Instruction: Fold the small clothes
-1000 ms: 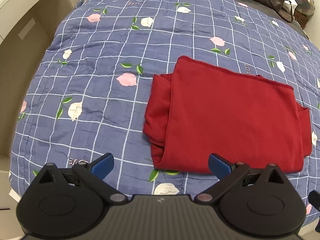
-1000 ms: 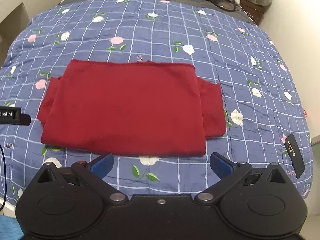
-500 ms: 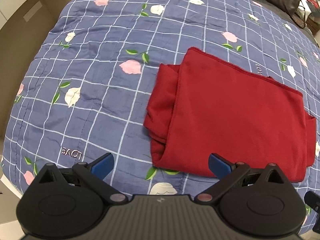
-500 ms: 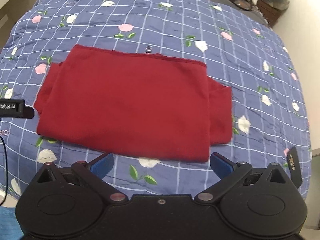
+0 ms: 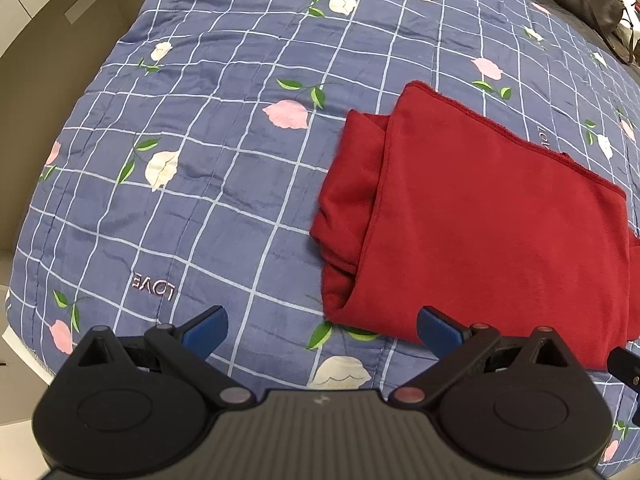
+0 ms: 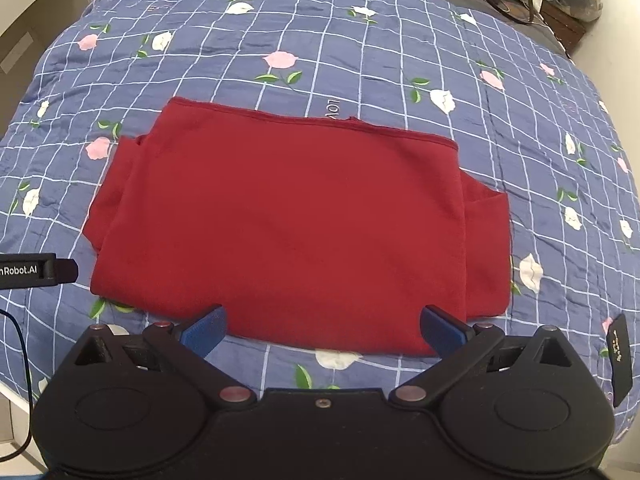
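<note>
Both tongs spread wide, holding nothing

The left tongs (image 5: 322, 330) hover with blue-tipped fingers (image 5: 206, 330) far apart. The right tongs (image 6: 323, 330) match that pose, blue fingertips (image 6: 440, 330) equally splayed, both angled forward and downward, gripping nothing.

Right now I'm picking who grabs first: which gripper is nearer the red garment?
Right, by a little. The right gripper is centered over the red garment's near edge. The left gripper sits off its left corner, mostly above the quilt.

Plain red garment (image 6: 288, 224), blue quilt (image 5: 224, 184) with white grid, pink and white flowers
</note>
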The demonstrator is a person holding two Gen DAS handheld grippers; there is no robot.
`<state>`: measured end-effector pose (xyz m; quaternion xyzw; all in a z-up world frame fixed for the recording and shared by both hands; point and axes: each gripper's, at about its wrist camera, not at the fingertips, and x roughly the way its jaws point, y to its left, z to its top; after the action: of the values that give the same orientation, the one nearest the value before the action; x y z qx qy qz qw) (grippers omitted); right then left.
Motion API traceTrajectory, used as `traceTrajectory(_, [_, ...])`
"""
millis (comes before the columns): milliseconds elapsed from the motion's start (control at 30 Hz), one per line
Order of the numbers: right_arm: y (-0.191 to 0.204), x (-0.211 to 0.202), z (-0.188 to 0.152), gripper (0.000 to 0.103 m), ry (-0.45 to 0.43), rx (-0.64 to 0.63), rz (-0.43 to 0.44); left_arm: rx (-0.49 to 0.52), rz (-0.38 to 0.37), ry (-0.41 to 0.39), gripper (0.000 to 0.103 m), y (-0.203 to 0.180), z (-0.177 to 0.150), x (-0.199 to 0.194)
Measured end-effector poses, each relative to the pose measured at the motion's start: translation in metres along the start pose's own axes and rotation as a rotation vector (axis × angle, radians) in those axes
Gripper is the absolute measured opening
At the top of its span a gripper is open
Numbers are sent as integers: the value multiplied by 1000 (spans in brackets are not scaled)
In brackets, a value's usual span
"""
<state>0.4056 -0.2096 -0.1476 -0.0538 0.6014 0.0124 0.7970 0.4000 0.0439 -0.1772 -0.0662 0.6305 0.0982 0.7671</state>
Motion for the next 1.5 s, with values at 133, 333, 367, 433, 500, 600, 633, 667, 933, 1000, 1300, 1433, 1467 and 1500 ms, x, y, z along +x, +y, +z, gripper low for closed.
traceTrajectory(133, [-1,3,1,102,-4,5,6,2,2,2,103,-2,-2,1])
traceTrajectory(333, [-5,10,2,102,-2,19,9,23,7,17,103,-6,-4,6])
traceTrajectory(367, [-6,12,2,102,-1,21,8,27,7,20,103,-7,-4,8])
traceTrajectory(433, [-6,16,3,102,3,25,8,35,9,25,103,-10,-4,11])
traceTrajectory(500, [-7,21,3,102,9,29,6,45,11,28,103,-12,-3,13])
traceTrajectory(600, [-9,32,5,102,20,30,-4,56,12,28,103,-15,1,16])
traceTrajectory(633, [-10,36,6,102,23,30,-8,60,12,27,103,-16,2,17])
traceTrajectory(667, [-11,40,7,102,26,29,-13,62,12,26,103,-17,3,18])
traceTrajectory(933, [-16,68,18,102,-14,5,-13,79,12,28,103,-23,14,34])
traceTrajectory(1000, [-17,76,22,102,-34,-4,-9,81,15,28,103,-25,18,41])
traceTrajectory(1300, [-19,115,39,102,-90,-37,-3,81,27,32,103,-25,34,64])
traceTrajectory(1433, [-14,124,42,102,-120,-57,-13,86,32,35,103,-24,40,71])
traceTrajectory(1467, [-13,126,42,102,-131,-61,-16,88,33,37,103,-24,41,73])
traceTrajectory(1500, [-12,127,42,102,-140,-65,-21,89,34,38,103,-24,42,74])
